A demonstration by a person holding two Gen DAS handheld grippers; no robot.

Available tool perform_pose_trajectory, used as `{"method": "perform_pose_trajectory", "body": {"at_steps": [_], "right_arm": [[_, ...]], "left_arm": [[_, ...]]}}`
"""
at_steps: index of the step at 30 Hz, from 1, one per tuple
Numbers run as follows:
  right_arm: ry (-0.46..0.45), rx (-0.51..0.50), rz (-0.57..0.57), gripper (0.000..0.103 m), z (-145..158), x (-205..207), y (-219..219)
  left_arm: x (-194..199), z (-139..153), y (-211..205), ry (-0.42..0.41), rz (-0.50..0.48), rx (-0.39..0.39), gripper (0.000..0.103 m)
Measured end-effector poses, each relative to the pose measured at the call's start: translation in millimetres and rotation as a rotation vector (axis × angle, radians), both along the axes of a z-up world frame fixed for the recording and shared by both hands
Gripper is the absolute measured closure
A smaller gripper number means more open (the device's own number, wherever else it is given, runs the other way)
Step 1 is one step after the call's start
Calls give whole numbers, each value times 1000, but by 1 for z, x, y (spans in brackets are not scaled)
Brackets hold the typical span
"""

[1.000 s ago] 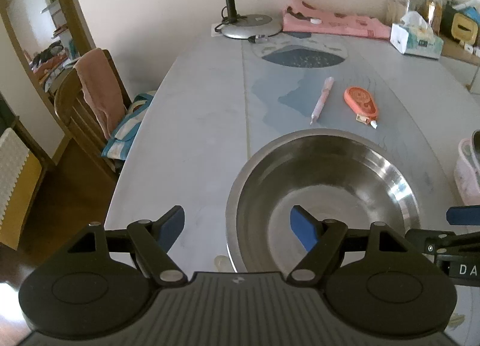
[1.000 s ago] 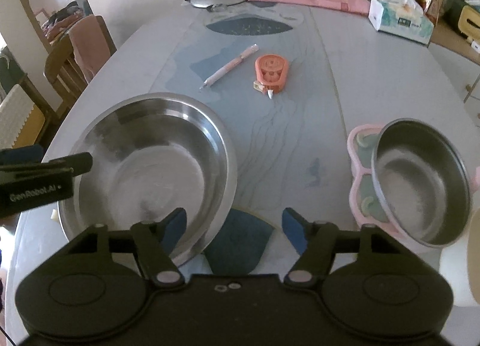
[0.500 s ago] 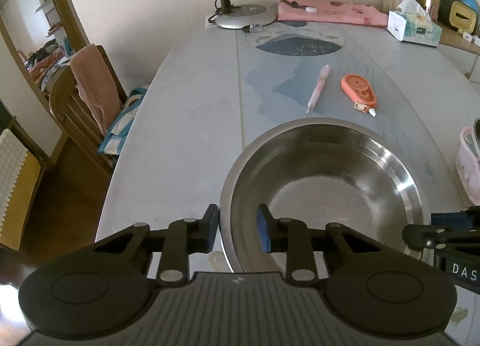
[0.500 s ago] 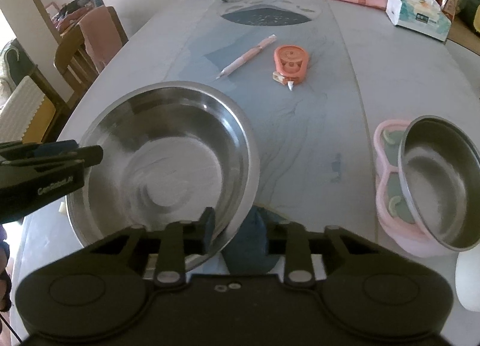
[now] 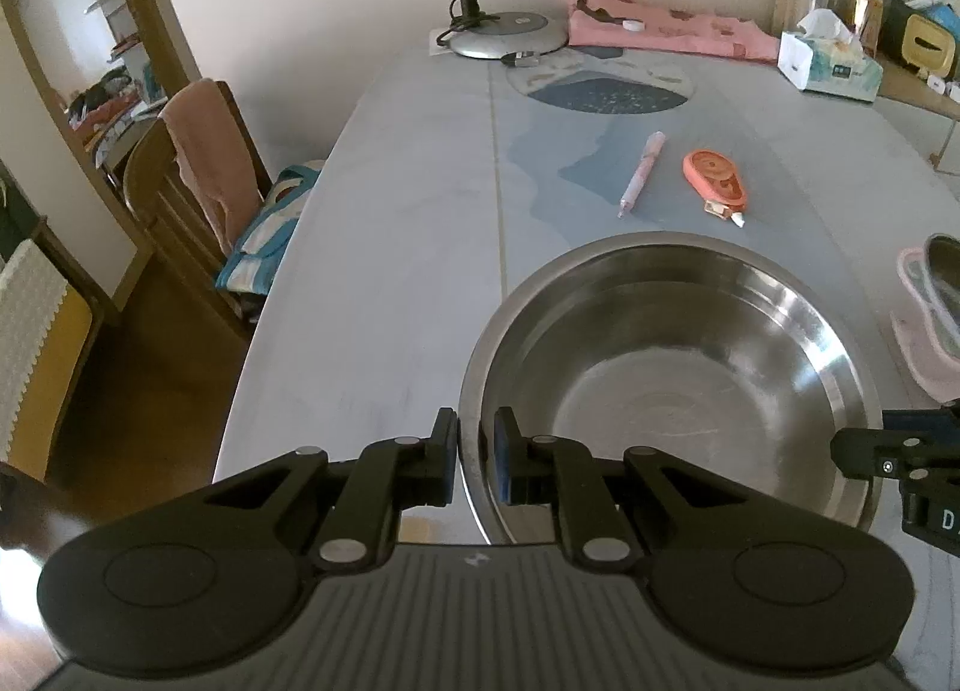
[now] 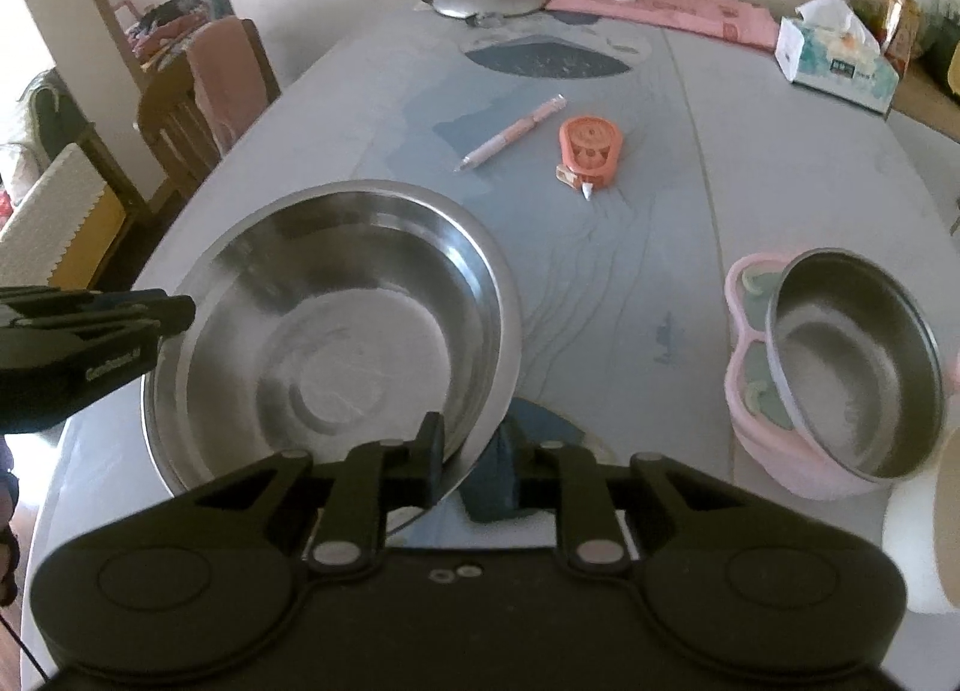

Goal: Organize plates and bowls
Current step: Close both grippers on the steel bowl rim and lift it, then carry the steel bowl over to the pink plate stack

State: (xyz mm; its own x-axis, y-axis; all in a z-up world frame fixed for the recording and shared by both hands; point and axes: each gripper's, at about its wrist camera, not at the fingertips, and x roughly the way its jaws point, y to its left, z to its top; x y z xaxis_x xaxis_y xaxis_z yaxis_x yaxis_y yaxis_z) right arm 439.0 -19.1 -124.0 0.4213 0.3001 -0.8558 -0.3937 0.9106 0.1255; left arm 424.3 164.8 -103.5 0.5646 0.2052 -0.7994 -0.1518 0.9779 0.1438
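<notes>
Bowl (image 5: 672, 379) rim pinched by left tool (image 5: 474, 460) and right tool (image 6: 471, 469); bare tabletop (image 5: 414, 223) beyond its left edge.

- Grey-blue oval table (image 5: 408, 223) carries everything.
- Large steel bowl (image 6: 336, 325) at its near end.
- Beyond the bowl: pink pen (image 6: 513, 132), orange correction-tape dispenser (image 6: 591, 148).
- Right of the bowl: pink divided plate (image 6: 750, 391).
- Far end: lamp base (image 5: 510, 34), folded pink cloth (image 5: 666, 34), tissue box (image 5: 831, 67).
</notes>
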Motion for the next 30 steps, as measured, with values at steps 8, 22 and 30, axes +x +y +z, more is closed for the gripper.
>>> {"method": "perform_pose_trajectory", "body": {"at_steps": [8, 22, 30], "right_arm": [[-3, -7, 36, 83, 24, -35, -11], [30, 30, 139, 83, 46, -109, -33], [73, 31, 240, 83, 35, -151, -26]], "left_arm": [[-42, 18, -11, -1, -12, -18, 91], [-138, 36, -26, 6, 63, -47, 91], [-188, 29, -22, 32, 139, -51, 91]]}}
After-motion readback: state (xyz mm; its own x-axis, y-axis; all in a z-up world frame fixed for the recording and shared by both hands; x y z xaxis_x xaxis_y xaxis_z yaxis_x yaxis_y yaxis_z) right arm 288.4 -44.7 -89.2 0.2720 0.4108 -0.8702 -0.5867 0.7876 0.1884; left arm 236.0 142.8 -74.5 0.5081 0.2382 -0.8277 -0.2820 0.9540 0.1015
